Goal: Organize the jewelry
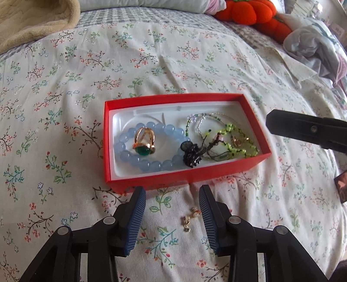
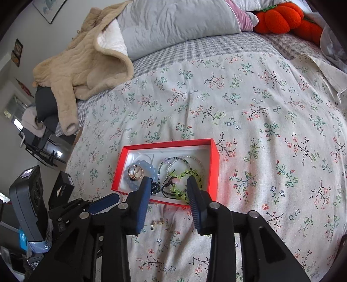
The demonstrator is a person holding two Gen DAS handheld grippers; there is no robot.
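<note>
A: Where does everything sit?

B: Most of the jewelry is already in the red box on the bed: a blue bead bracelet, a gold ring with a green stone lying on it, a dark flower-shaped piece, and a tangle of green beaded strands. One small gold earring lies outside on the bedspread, just in front of the box's near wall.

A: And the tools?

B: The left tool stands partly open and empty, its fingers either side of the earring but above it. The right tool is partly open too, holding nothing, poised over the box's near right corner.

A: What could go wrong?

B: I'd say the earring is the risk. It is tiny and rests on soft, wrinkled cloth, so the pads may pinch fabric with it, or press it into a fold and lose it. The box is light and sits on bedding; a nudge from either tool could tip it or slide it. The right tool could also snag the green strands and drag the tangle out.

A: And the room?

B: A bedroom. Floral bedspread over grey check, a beige quilted jacket, grey pillows and an orange pumpkin cushion at the head.
</note>
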